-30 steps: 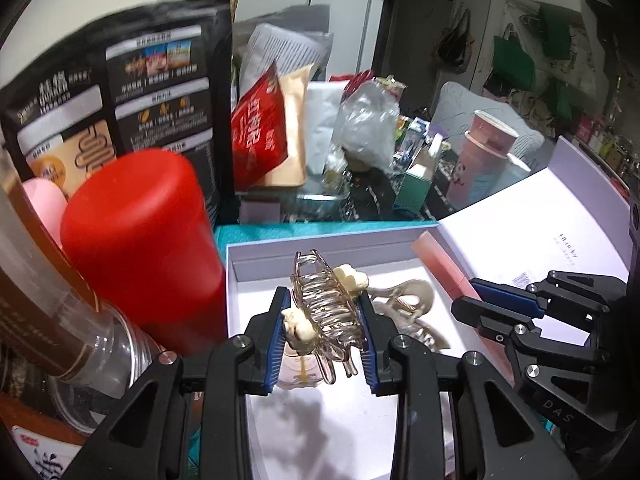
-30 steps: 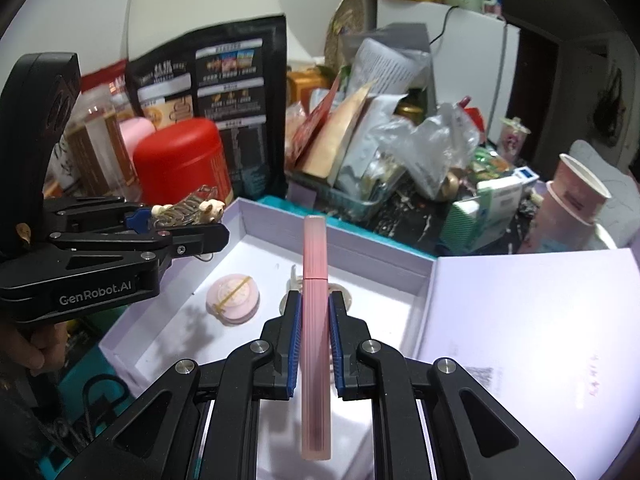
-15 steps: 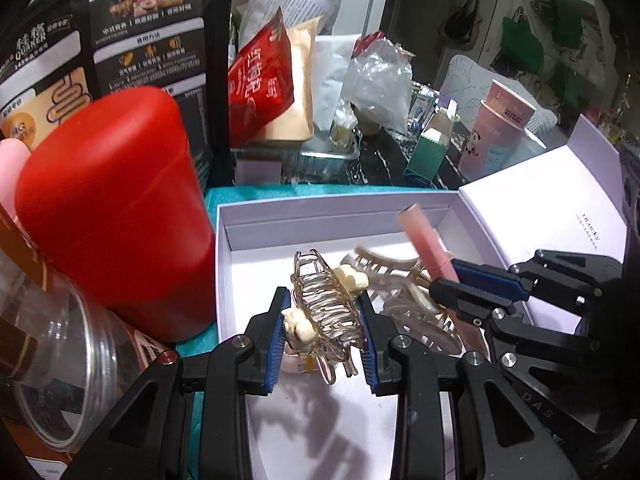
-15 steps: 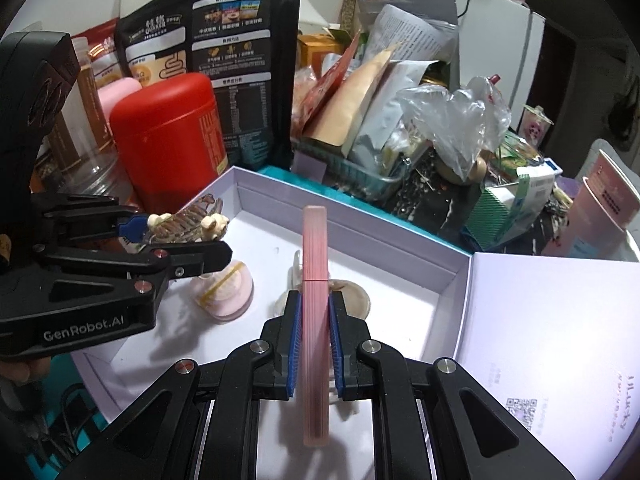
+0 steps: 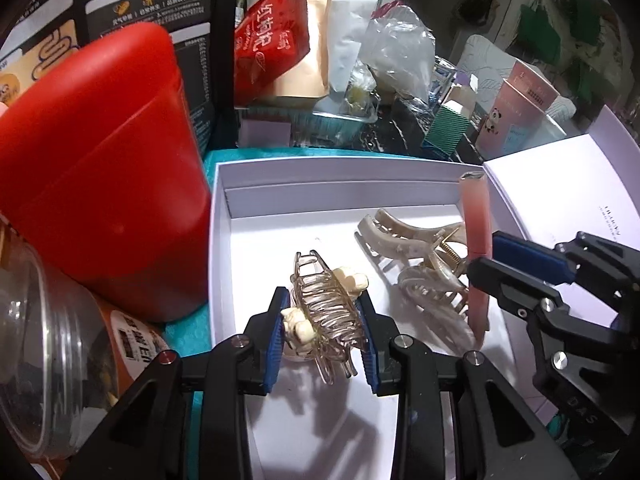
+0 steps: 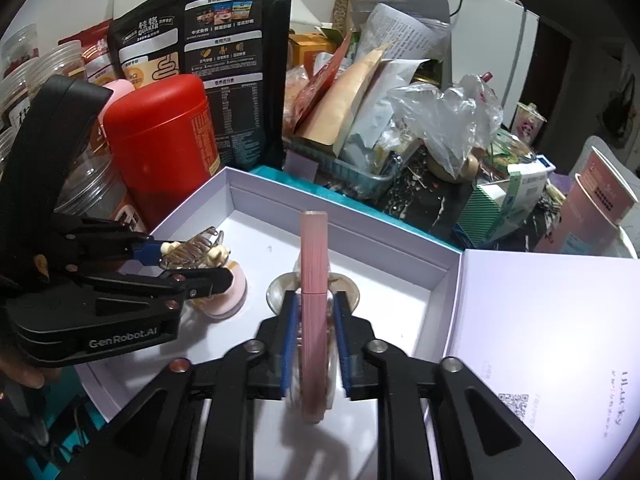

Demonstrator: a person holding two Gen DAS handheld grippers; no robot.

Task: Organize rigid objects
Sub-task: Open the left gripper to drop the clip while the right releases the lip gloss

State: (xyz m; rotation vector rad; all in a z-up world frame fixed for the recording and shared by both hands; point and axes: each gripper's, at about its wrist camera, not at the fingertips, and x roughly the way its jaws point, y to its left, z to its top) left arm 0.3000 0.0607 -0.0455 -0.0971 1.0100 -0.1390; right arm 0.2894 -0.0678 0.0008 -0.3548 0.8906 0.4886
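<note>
My left gripper is shut on a clear hair claw with cream charms and holds it low over the open white box. It also shows in the right wrist view. My right gripper has its jaws parted; the pink tube stands between the pads with gaps on both sides, its lower end in the box. A beige hair claw lies in the box under the tube. A round pink compact lies in the box under the left gripper.
A red canister and a clear jar stand left of the box. The box's open lid lies to the right. Snack bags, a plastic bag and pink cups crowd the back.
Both grippers have come down lower into the box. My right gripper's jaws have opened away from the pink tube, which they gripped before. The left still holds its claw.
</note>
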